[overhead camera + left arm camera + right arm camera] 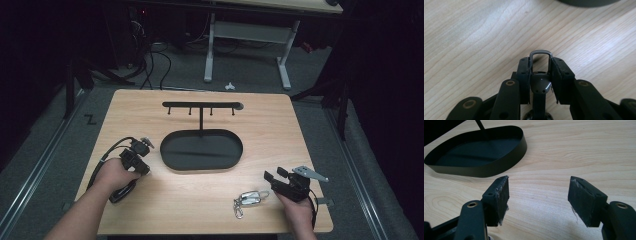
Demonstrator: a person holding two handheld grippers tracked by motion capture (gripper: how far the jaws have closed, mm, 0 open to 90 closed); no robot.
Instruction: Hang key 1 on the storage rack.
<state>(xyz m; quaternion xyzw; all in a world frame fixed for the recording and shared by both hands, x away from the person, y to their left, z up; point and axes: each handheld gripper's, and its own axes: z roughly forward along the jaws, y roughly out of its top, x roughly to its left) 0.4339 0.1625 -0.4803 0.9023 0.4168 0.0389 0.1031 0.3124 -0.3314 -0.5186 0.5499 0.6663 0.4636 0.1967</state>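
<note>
A dark room surrounds my wooden table point(150, 107), with grey carpet and the white legs of another desk point(209, 50) beyond its far edge. I take the black oval tray point(172, 161) at the table's middle as my landmark; a thin post rises from its far rim and carries a crossbar with four small hooks point(201, 106).

To the left of the tray, just beside its rim, my left gripper point(145, 145) sits in my left hand point(116, 174), its cable looping back toward me. In the left gripper view I see its jaws clenched on a key fob point(539, 83): a dark grey glossy body pinned between the pads, with its metal loop point(540, 52) sticking out past the fingertips above the bare wood. The tray's edge point(584, 3) shows at the top of that view.

To the right of the tray and nearer to me, my right gripper point(270, 178) rests in my right hand point(299, 212), grey plate on top, jaws pointing toward the tray. In the right gripper view the jaws stand apart and released, nothing between the worn pads point(502, 195), only wood grain, with the tray point(499, 166) ahead and to the left.

A second bunch of keys with a silver carabiner point(248, 199) lies on the table on the near side of the tray, just beside the right gripper's tips, apart from them.
</note>
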